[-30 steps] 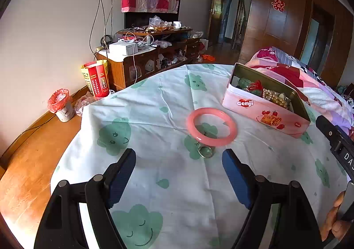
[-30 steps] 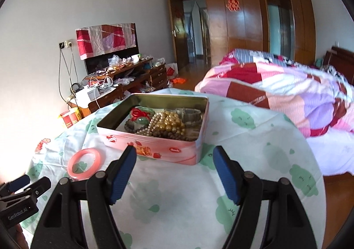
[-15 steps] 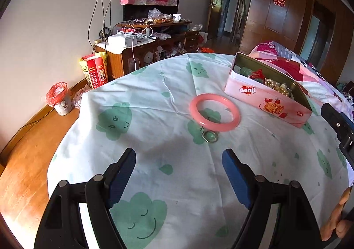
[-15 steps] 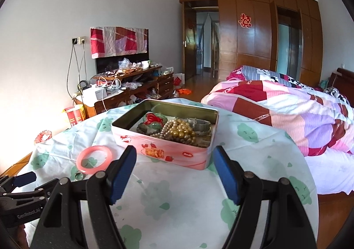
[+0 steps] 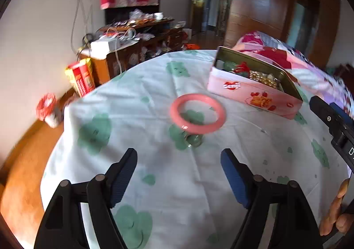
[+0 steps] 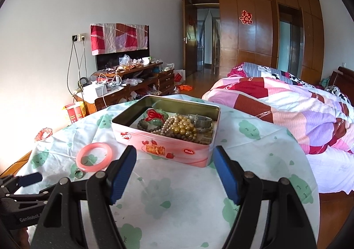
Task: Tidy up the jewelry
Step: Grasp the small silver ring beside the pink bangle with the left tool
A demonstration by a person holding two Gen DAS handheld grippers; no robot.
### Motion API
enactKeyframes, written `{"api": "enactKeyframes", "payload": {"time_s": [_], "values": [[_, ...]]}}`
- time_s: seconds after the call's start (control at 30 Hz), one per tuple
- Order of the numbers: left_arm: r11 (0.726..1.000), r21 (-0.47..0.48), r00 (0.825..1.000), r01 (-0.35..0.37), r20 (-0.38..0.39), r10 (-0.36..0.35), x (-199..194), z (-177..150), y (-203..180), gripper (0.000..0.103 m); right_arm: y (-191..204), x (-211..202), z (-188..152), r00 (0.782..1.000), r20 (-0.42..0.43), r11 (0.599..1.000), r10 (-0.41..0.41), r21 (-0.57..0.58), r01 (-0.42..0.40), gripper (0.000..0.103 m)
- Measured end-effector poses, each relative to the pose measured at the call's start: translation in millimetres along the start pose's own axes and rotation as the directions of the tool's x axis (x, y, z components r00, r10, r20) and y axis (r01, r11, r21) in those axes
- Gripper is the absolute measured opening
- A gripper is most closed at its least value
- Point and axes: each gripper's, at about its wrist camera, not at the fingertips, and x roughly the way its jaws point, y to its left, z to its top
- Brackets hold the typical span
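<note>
Two grippers, both with jaws spread wide and holding nothing. The left gripper (image 5: 178, 161) hangs above the near part of the table; the right gripper (image 6: 174, 158) hangs above it just in front of the tin.

One round table under a white cloth (image 5: 137, 98) printed with green cloud faces.

One small ring (image 5: 193, 139), metal with a greenish stone, lies on the cloth ahead of the left gripper's open jaws, apart from both fingers. It also appears in the right wrist view (image 6: 79, 174), between the bangle and the left gripper's blue fingertip.

One pink bangle (image 5: 197, 112) lies flat on the cloth directly behind the ring, its near edge touching or almost touching it. It sits to the left of the tin, apart from it.

One pink rectangular tin (image 6: 166, 140), lid off, stands farther back on the table. Inside:
- one strand of pearl and gold-coloured beads (image 6: 180, 126), heaped in the middle
- one strand of dark beads (image 6: 143, 125)
- one green piece tied with red cord (image 6: 154, 116)
- metal bangles (image 6: 201, 122) at the right end; their count cannot be told

Beyond the table: one wooden cabinet (image 6: 132, 87) cluttered with items against the wall, and one bed with a patchwork quilt (image 6: 287, 103) to the right.
</note>
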Motion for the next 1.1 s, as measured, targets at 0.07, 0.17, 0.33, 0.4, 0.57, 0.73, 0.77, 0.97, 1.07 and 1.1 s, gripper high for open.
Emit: {"api": "enactKeyframes", "payload": {"time_s": [0.07,0.17,0.33,0.4,0.57,0.73,0.77,0.97,1.07,1.1], "values": [[0.999,0.033,0.999,0.02,-0.042,-0.019,8.6,5.6,-4.8,0.06,-0.8,1.0,0.2,1.0,-0.006,1.0,0.0,0.003,0.0,0.075],[0.999,0.027,0.991,0.039,-0.13,-0.035,29.2,12.3,-6.0,0.052,0.6,2.6,0.0,1.0,-0.016,1.0,-0.001,0.001,0.001,0.075],[0.999,0.038,0.988,-0.018,-0.153,0.024,41.4,19.8,-10.7,0.052,-1.0,5.1,-0.1,1.0,-0.03,1.0,0.0,0.009,0.0,0.075],[0.999,0.039,0.989,-0.016,-0.149,0.022,42.5,20.7,-11.8,0.051,-1.0,5.8,-0.3,0.999,-0.035,1.0,0.0,0.009,0.0,0.075],[0.999,0.037,0.99,-0.018,-0.14,0.023,41.2,19.9,-10.2,0.036,-0.1,7.3,-0.4,0.999,-0.043,1.0,0.001,0.008,-0.001,0.075],[0.999,0.038,0.99,-0.004,-0.142,0.01,41.3,21.0,-9.2,0.021,-0.9,10.6,0.0,0.998,-0.056,1.0,-0.001,0.013,0.002,0.075],[0.999,0.038,0.99,0.0,-0.144,0.006,40.9,20.9,-8.8,0.021,-1.4,10.7,0.0,0.998,-0.056,1.0,-0.001,0.016,0.002,0.075],[0.999,-0.031,0.99,0.041,-0.131,-0.045,27.1,11.2,4.1,0.021,-2.7,13.4,-0.1,0.997,-0.073,1.0,0.0,0.024,0.001,0.075],[0.992,-0.083,0.991,0.093,-0.086,-0.1,10.4,1.6,13.2,0.021,-3.4,14.9,-0.4,0.997,-0.083,1.0,0.0,0.026,0.002,0.075],[0.992,-0.086,0.993,0.092,-0.069,-0.098,4.4,-1.1,16.1,0.021,-3.4,15.8,-0.4,0.996,-0.087,1.0,0.0,0.026,0.002,0.075]]}}
